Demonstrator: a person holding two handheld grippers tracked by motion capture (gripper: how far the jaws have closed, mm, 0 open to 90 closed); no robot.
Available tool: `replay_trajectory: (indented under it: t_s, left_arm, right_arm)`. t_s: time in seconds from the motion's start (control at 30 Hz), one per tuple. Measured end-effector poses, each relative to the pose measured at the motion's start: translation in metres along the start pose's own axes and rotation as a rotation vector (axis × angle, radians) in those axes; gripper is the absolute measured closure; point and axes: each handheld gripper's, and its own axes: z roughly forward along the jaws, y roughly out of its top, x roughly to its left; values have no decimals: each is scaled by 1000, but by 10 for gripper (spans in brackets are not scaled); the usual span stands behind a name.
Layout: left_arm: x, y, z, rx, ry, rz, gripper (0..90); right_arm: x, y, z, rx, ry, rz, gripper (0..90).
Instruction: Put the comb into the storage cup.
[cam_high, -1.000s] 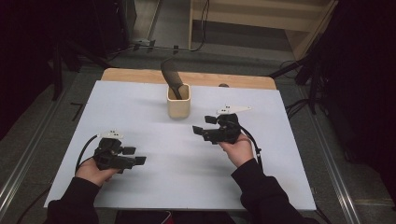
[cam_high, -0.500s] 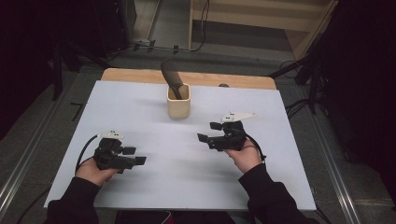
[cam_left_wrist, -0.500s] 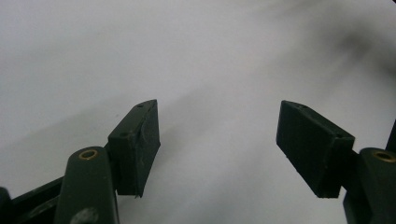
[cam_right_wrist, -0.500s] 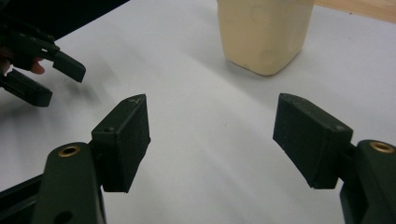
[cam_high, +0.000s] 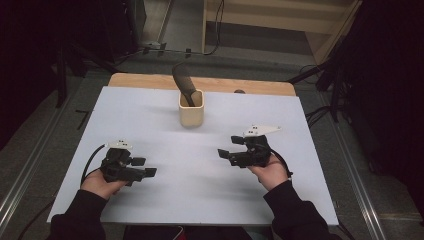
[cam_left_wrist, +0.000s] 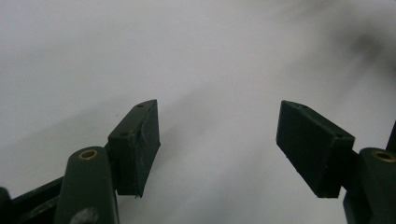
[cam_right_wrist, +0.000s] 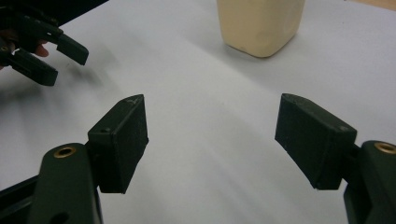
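Since a second ago the right claw (cam_high: 224, 154) has drawn back from the cream cup (cam_high: 191, 110) toward the near edge of the surface (cam_high: 150, 110) and a little to the right; the left claw (cam_high: 144, 167) has stayed where it was.

The cup is a small, smooth, cream-coloured container with rounded corners and a squarish mouth, standing upright near the far middle of the surface. In it stands a dark, matte tool (cam_high: 183, 81) with a broad, curved, rounded upper end that leans out to the left over the rim. The right gripper view shows the cup's lower body (cam_right_wrist: 259, 24) ahead of the jaws and well apart from them, with a faint speck on its side.

The surface is a flat, pale sheet, plain and slightly glossy, laid over a wooden board (cam_high: 150, 80) whose edge shows along the far side.

Both claws are black, blocky and hard-edged, with flat rectangular pads (cam_right_wrist: 122, 140). The right claw's jaws stand wide apart with nothing between them; the left claw (cam_left_wrist: 217, 140) is equally wide and empty, hovering low over the bare sheet at the near left.
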Motion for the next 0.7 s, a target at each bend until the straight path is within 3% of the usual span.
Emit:
replay_trajectory:
  t_s: [0.7]
  left_arm:
    - [0, 0, 0, 3, 3, 2, 308]
  right_arm:
    - [-6, -24, -26, 61, -56, -31, 231]
